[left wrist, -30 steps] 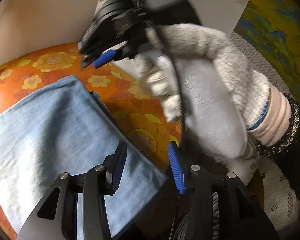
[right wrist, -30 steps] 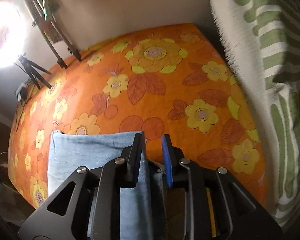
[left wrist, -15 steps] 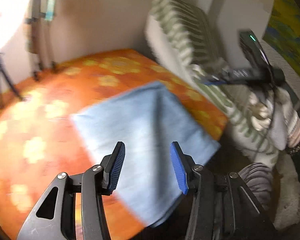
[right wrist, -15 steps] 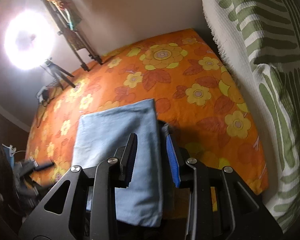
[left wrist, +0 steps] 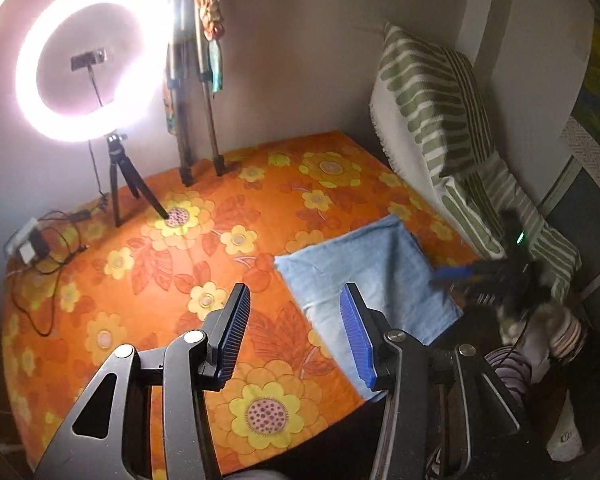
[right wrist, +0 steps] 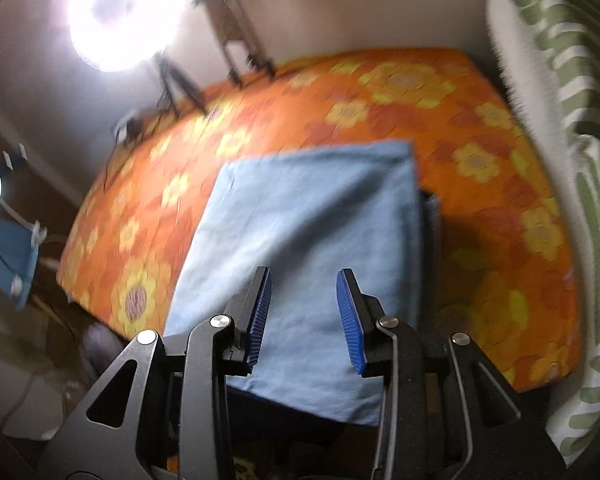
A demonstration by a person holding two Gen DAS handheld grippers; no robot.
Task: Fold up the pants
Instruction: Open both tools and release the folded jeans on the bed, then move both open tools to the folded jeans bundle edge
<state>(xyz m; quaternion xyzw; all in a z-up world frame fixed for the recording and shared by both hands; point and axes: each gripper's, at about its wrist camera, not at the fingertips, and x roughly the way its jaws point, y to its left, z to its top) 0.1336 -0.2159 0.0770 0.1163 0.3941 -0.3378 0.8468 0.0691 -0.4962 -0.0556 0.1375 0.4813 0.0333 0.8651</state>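
With pants [right wrist: 300, 240] lying folded at the bed's [left wrist: 180, 280] near edge, hovering empty: right tool [right wrist: 304, 316] opening right above them, nearer; left tool [left wrist: 296, 332] spread, pants to its right.

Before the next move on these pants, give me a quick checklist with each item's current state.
1. Pants folded into a flat rectangle: ok.
2. Pants fully on the bed: not ok, the near end hangs over the edge.
3. Left tool free of cloth: ok, open and empty.
4. Right tool free of cloth: ok, jaws opening, nothing between them.
5. Layers underneath aligned: cannot tell, a darker edge shows along one side.
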